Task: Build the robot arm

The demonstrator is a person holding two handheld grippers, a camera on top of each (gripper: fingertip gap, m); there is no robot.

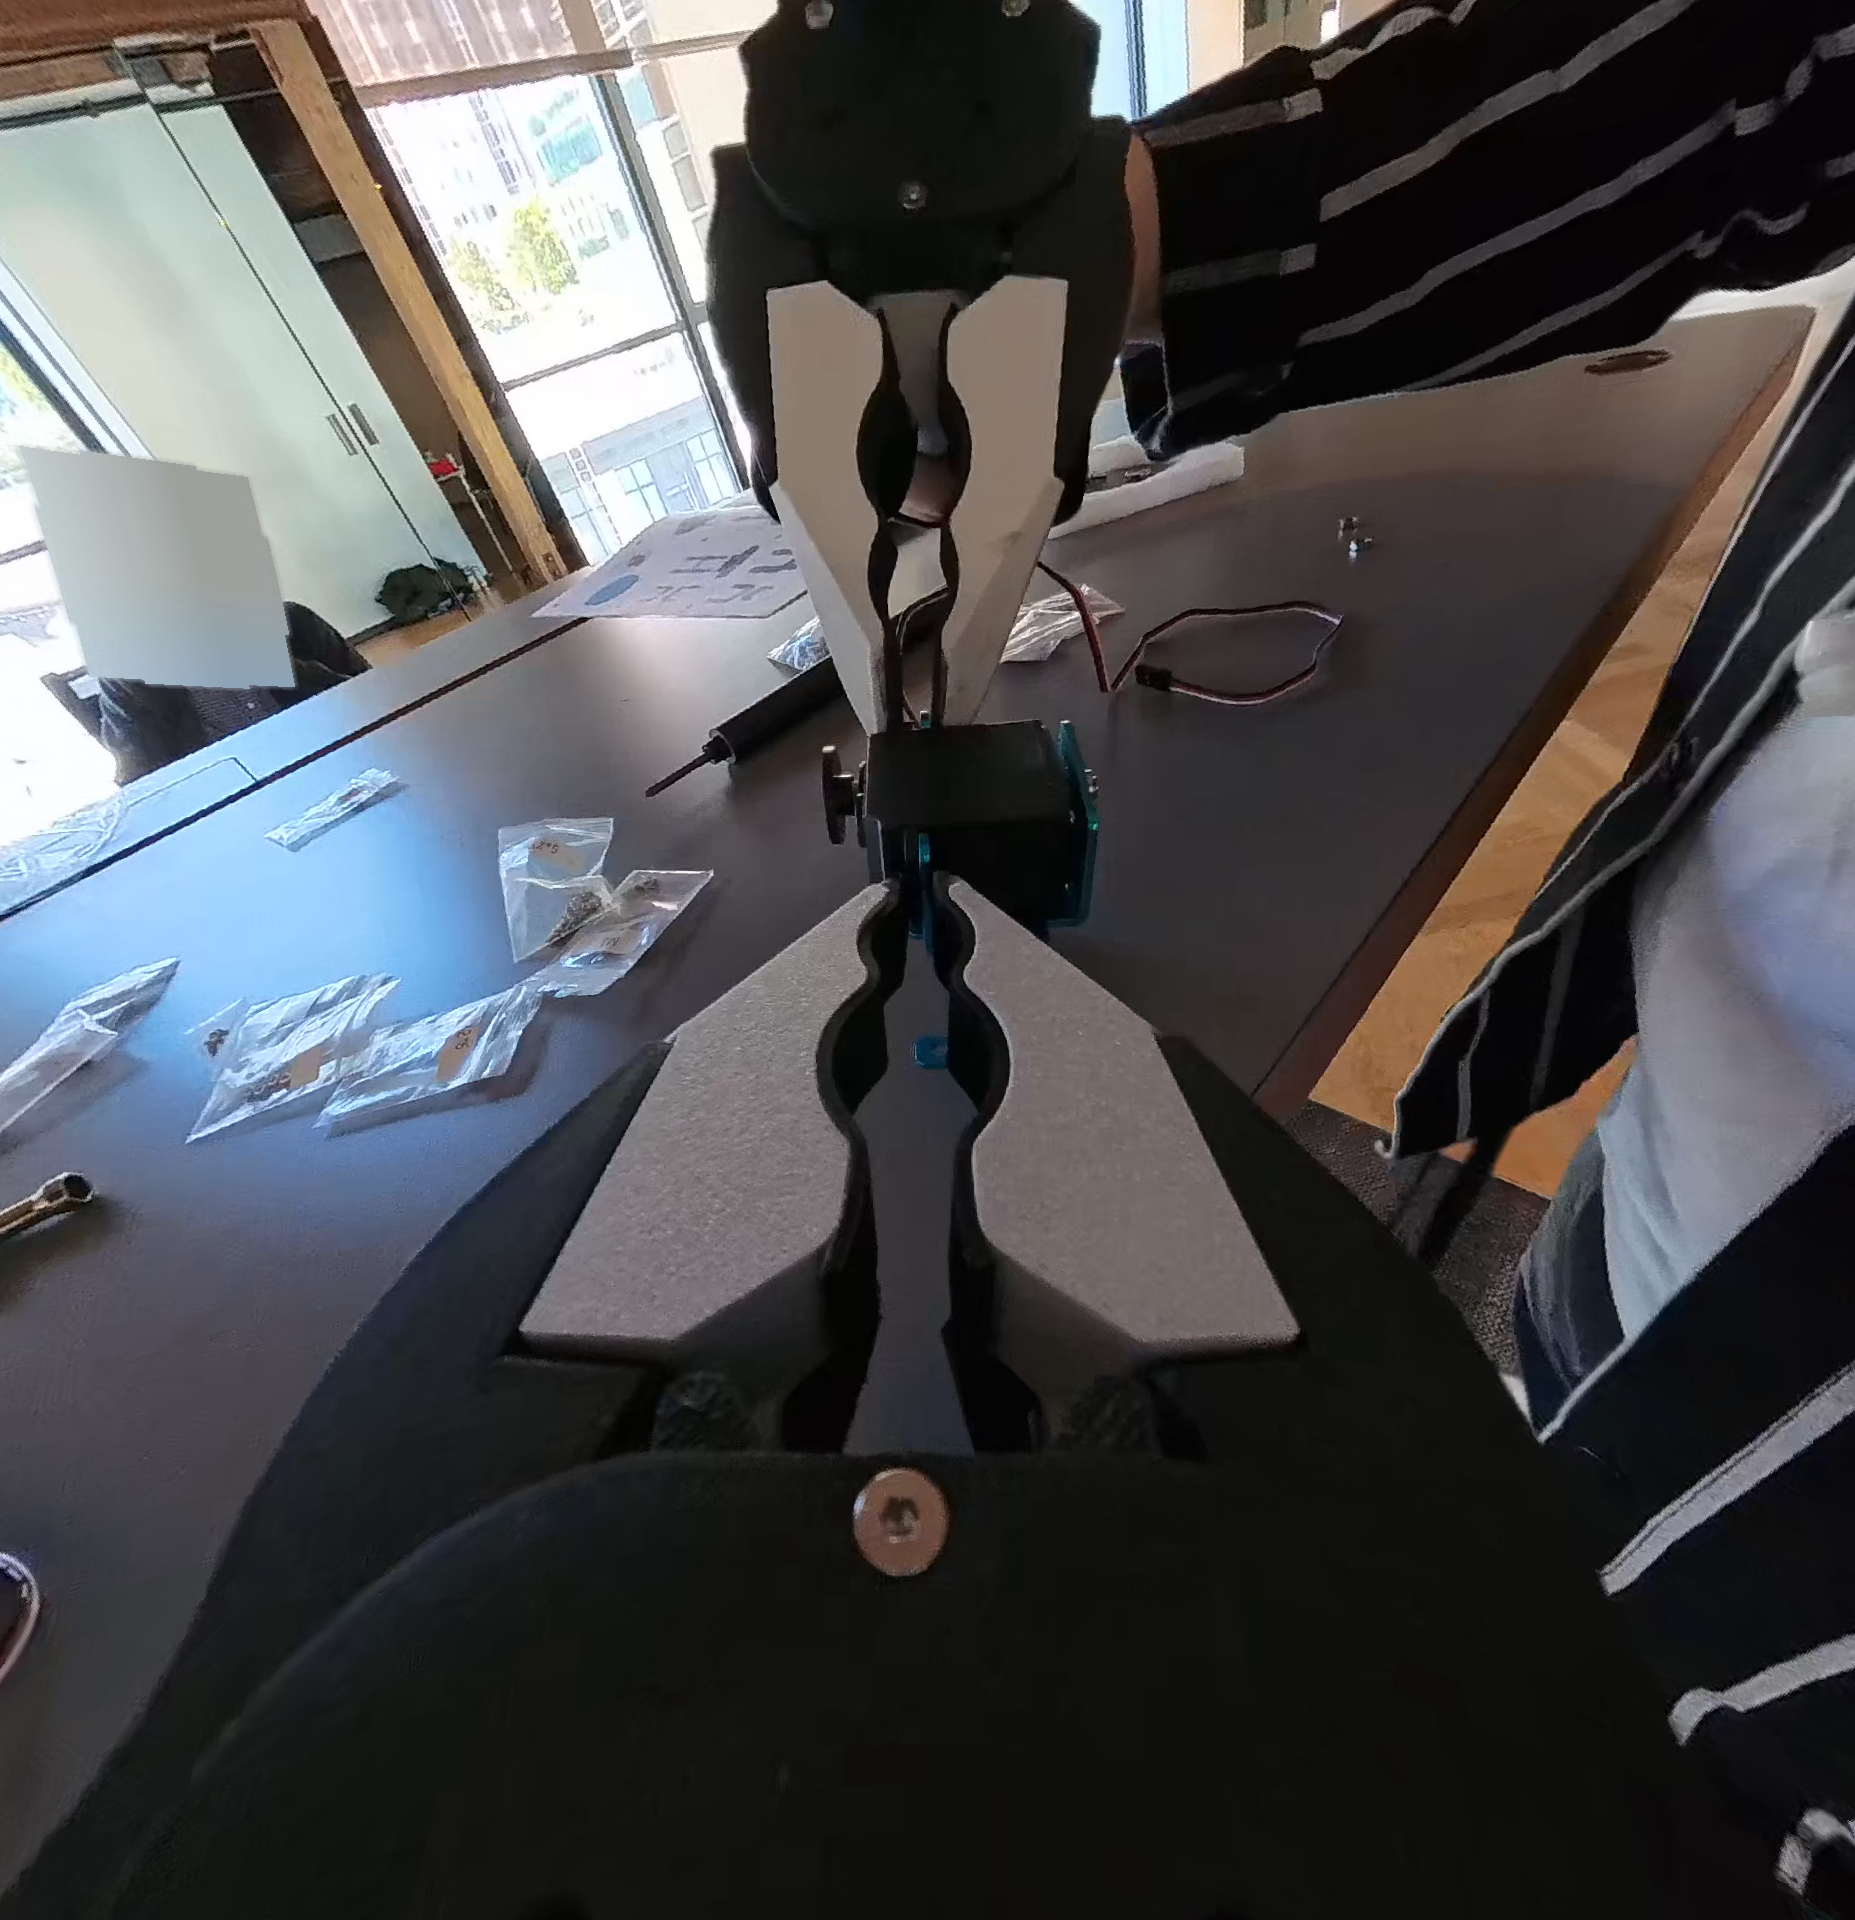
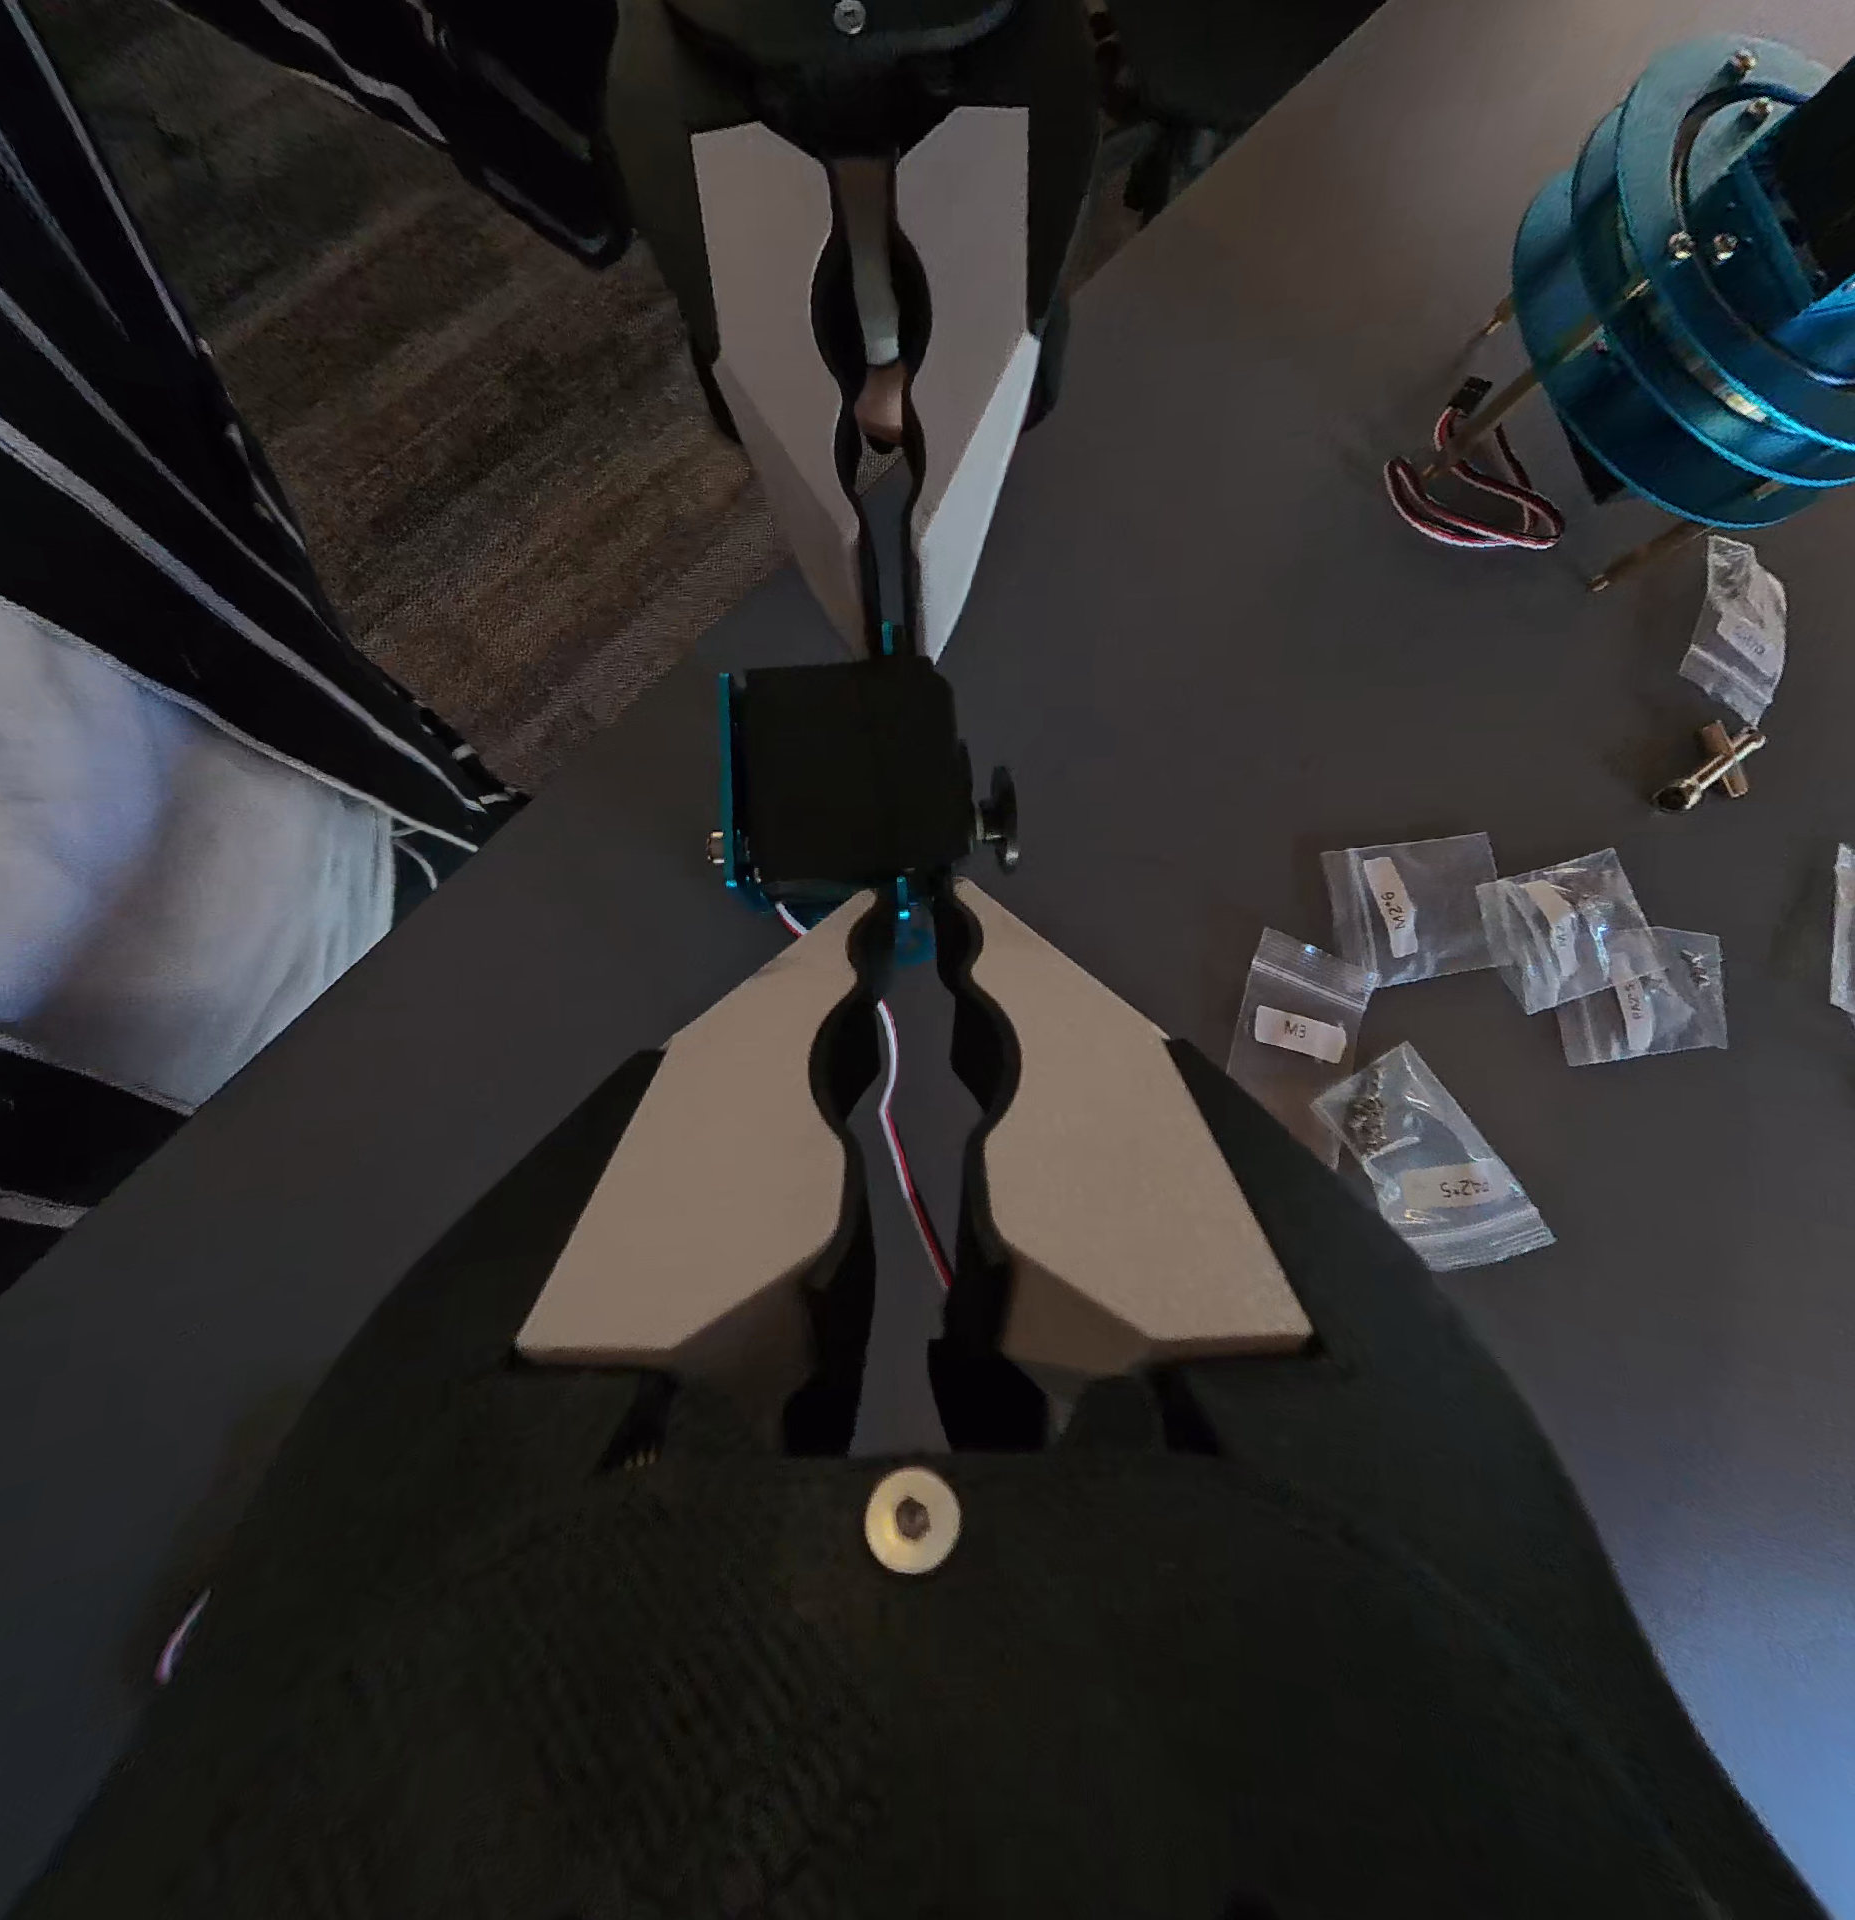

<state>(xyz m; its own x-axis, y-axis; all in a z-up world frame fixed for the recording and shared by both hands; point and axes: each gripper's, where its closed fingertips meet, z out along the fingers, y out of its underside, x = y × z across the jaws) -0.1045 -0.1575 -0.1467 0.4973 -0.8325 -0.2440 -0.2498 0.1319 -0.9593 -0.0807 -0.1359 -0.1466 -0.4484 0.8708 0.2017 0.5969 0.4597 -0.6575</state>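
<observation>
- Servo block (image 1: pixel 964 810), black with blue metal brackets, sits at the middle of both views, pinched from two opposite sides between my two tools.
- My left hand-held gripper (image 1: pixel 918 904) has its jaws drawn together on a blue bracket tab at the block's near side in the left view; the tips meet on the tab just below the frame's centre.
- My right hand-held gripper (image 2: pixel 907 914) is clamped on a blue tab at the opposite side; in the right view a red, white and black wire (image 2: pixel 907 1143) runs back between its fingers.
- Each view shows the other tool coming down from the top of the frame onto the far side of the block.
- The dark surface (image 1: pixel 1318 779) lies under the block; whether the block rests on it or hangs just above, I cannot tell.
- Left view, left of centre: small clear bags (image 1: pixel 580 904) of hardware lie scattered, a black screwdriver (image 1: pixel 757 727) beyond them, a metal socket tool (image 1: pixel 29 1216) at the left edge.
- Left view, upper right: a loose looped cable (image 1: pixel 1245 644) lies on the surface; my striped sleeve (image 1: pixel 1474 208) crosses above it.
- Right view, upper right: a round blue turntable base (image 2: pixel 1712 312) stands on brass legs, with more bags (image 2: pixel 1422 1153) lower down.
</observation>
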